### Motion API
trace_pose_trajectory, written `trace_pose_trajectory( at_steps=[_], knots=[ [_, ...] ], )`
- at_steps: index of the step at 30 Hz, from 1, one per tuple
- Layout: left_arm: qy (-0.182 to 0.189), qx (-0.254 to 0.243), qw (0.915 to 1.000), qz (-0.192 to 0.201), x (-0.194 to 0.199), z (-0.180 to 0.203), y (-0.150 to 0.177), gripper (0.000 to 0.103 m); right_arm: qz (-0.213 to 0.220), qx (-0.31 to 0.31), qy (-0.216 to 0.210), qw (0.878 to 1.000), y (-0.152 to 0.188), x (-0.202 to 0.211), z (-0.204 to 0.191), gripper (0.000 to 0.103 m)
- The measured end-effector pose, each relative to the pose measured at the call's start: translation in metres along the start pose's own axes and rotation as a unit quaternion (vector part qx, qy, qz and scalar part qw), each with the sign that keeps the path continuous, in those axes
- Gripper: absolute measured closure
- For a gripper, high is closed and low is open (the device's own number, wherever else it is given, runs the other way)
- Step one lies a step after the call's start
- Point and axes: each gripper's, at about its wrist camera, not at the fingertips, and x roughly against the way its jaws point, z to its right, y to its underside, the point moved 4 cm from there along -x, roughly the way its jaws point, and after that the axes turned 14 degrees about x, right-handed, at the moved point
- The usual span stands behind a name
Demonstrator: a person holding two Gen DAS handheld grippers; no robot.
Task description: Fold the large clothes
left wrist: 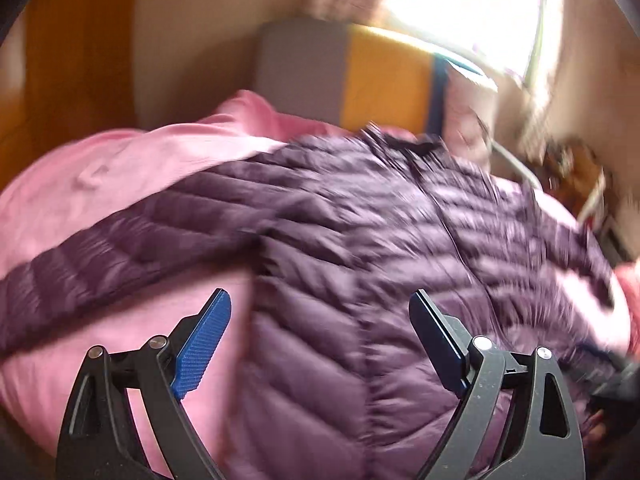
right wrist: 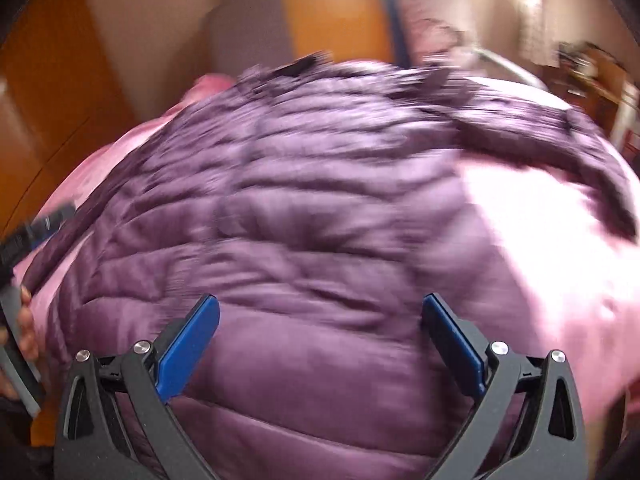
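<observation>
On the pink bed point(left wrist: 120, 168) the purple quilted jacket point(left wrist: 360, 240) lies spread out, sleeves flung sideways. We hold our left tongs point(left wrist: 320, 308) and right tongs point(right wrist: 320, 312) wide above it, gripping nothing.

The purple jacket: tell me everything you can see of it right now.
The purple jacket is a quilted puffer with horizontal stitched channels and a slightly shiny shell. It lies spread front-up on the pink bedding, its dark zipper line running up the middle to a dark collar at the far end. One sleeve stretches out sideways across the pink. Both the left gripper and right gripper are open above it, gripping nothing.
</observation>
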Motion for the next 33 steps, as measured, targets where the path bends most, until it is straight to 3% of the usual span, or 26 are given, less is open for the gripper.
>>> trace_pose_trajectory(
  at_steps=[4, 7, 9, 11, 16, 21, 23, 27, 33],
  knots=[
    [0.006, 0.013, 0.9993, -0.034, -0.019, 0.003, 0.018, 0.013, -0.026, -0.020, 0.031, 0.999, 0.026, 0.004, 0.030, 0.006],
    [-0.010, 0.038, 0.9972, -0.065, -0.033, -0.018, 0.035, 0.013, -0.042, -0.028, 0.012, 0.999, 0.050, 0.002, 0.033, 0.021],
    [0.005, 0.064, 0.9947, -0.081, -0.039, -0.036, 0.048, 0.012, -0.037, -0.025, -0.004, 0.999, 0.059, 0.006, 0.029, 0.033],
    [0.020, 0.067, 0.9946, -0.077, -0.034, -0.044, 0.054, 0.012, -0.037, -0.005, -0.011, 0.999, 0.064, 0.012, 0.024, 0.055],
    [0.015, 0.052, 0.9952, -0.082, -0.026, -0.043, 0.063, 0.012, -0.058, 0.019, -0.028, 0.998, 0.072, 0.020, 0.021, 0.075],
    [0.010, 0.051, 0.9950, -0.085, -0.022, -0.046, 0.061, 0.012, -0.077, 0.004, -0.049, 0.996, 0.068, 0.016, 0.021, 0.073],
    [0.009, 0.060, 0.9944, -0.087, -0.027, -0.050, 0.049, 0.012, -0.080, -0.013, -0.051, 0.995, 0.067, 0.016, 0.026, 0.062],
    [0.001, 0.079, 0.9939, -0.077, -0.023, -0.057, 0.041, 0.012, -0.078, -0.042, -0.062, 0.994, 0.066, 0.017, 0.034, 0.056],
    [-0.016, 0.052, 0.9980, -0.031, -0.001, -0.046, 0.033, 0.012, -0.049, -0.027, -0.028, 0.998, 0.057, 0.031, 0.038, 0.051]
  ],
)
